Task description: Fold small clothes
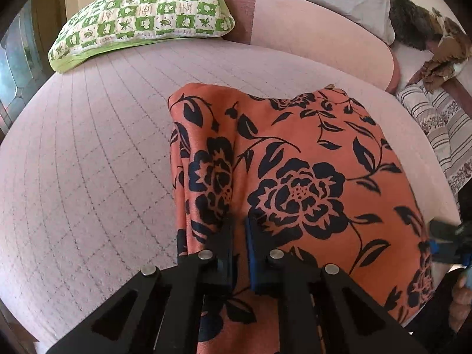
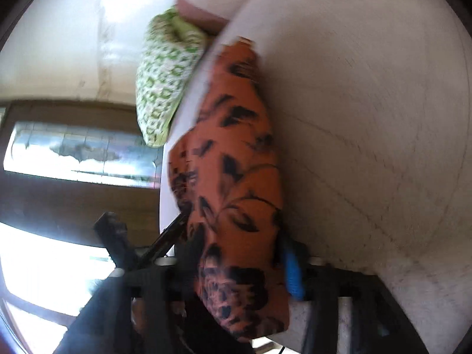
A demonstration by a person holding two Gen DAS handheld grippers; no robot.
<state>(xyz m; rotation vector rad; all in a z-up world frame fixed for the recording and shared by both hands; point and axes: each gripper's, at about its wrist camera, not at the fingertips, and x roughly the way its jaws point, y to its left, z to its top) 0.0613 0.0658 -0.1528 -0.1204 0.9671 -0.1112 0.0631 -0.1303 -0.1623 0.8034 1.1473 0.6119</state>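
Orange floral cloth (image 1: 295, 159) on the bed (image 1: 88, 162), a tool at each near corner.
The left tool (image 1: 239, 253) is pinched tight on a raised fold of the cloth. The right tool (image 2: 236, 268) straddles the cloth's edge with jaws apart; whether its pads press is blurred. A green pillow (image 1: 141, 20) lies beyond.

- Right wrist view smeared with motion blur; orange floral cloth (image 2: 233, 177) loses its print detail, and its near end is covered by the right tool (image 2: 236, 268).
- Left tool (image 1: 239, 236): fingertips buried in a cloth fold.
- Cloth's near hem, below that tool, is cut by the frame edge.
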